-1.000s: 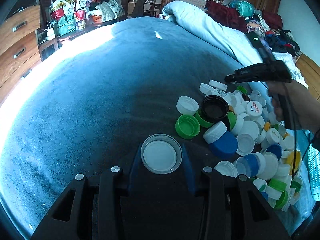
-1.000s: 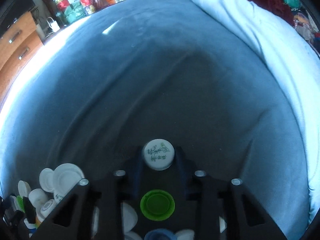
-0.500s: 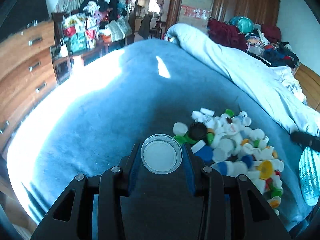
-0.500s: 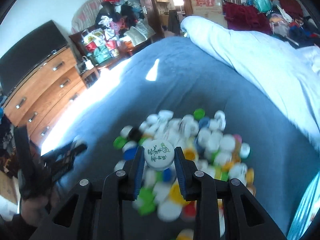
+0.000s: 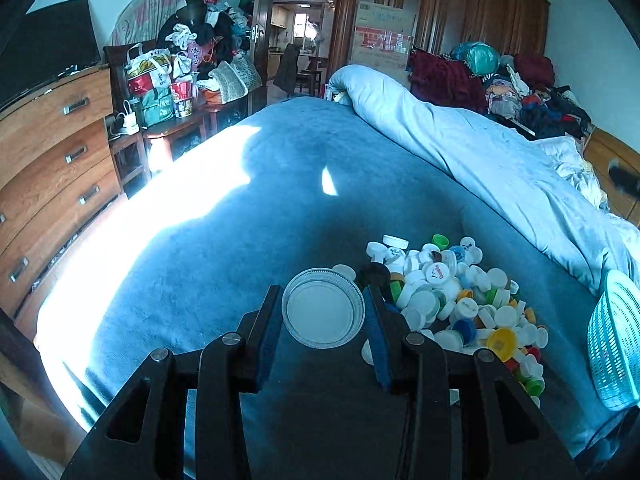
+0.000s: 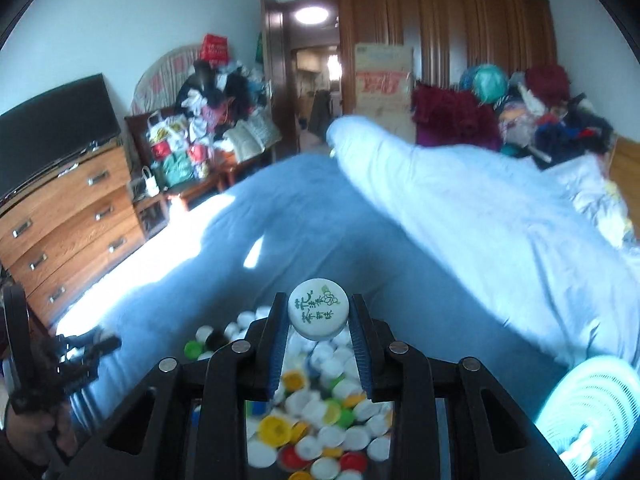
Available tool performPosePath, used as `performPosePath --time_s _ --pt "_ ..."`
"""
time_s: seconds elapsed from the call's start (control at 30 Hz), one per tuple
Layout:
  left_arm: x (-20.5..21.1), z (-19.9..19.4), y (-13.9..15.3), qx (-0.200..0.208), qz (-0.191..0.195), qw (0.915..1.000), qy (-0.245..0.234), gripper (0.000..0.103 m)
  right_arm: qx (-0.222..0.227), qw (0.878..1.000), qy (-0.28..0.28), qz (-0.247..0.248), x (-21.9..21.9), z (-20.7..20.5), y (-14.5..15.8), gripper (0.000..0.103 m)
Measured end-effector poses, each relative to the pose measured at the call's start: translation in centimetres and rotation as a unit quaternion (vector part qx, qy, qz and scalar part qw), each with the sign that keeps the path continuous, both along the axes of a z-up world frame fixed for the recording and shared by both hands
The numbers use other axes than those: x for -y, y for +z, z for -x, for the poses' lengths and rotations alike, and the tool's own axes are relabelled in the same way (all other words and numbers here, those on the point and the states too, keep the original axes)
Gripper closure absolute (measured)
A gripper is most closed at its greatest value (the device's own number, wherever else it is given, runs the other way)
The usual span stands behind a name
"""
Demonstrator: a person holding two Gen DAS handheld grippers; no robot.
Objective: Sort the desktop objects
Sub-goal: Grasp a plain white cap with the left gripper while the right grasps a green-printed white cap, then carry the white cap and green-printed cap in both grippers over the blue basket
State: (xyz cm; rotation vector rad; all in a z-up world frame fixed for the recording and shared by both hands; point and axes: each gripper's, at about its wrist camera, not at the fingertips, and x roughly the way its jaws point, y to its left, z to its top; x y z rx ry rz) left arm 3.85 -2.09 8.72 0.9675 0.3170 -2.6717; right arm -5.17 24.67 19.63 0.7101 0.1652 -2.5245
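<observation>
Right gripper (image 6: 319, 316) clamping printed white cap (image 6: 318, 314), hovering above cap pile (image 6: 320, 408); turquoise basket (image 6: 592, 412) lying lower right, nearer this hand. Left gripper (image 5: 323, 312) pinching wide clear-rimmed lid (image 5: 323, 313).

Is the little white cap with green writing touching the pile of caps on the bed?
Apart. The right wrist view shows the small white cap with green writing pinched between the right gripper jaws, lifted above the pile of plastic bottle caps.
</observation>
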Motion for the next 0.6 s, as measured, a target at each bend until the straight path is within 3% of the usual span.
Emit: performPosePath --time_s 0.2,0.6 --pt "-0.5 0.2 -0.1 0.002 -0.005 1.0 -0.007 0.068 0.006 1.0 0.007 0.018 -0.8 -1.0 1.7 0.07" --pt "-2.3 0.3 0.2 0.013 -0.01 0.9994 -0.029 0.068 0.057 0.998 0.0 0.014 -3.9 -3.5 -1.2 0.07"
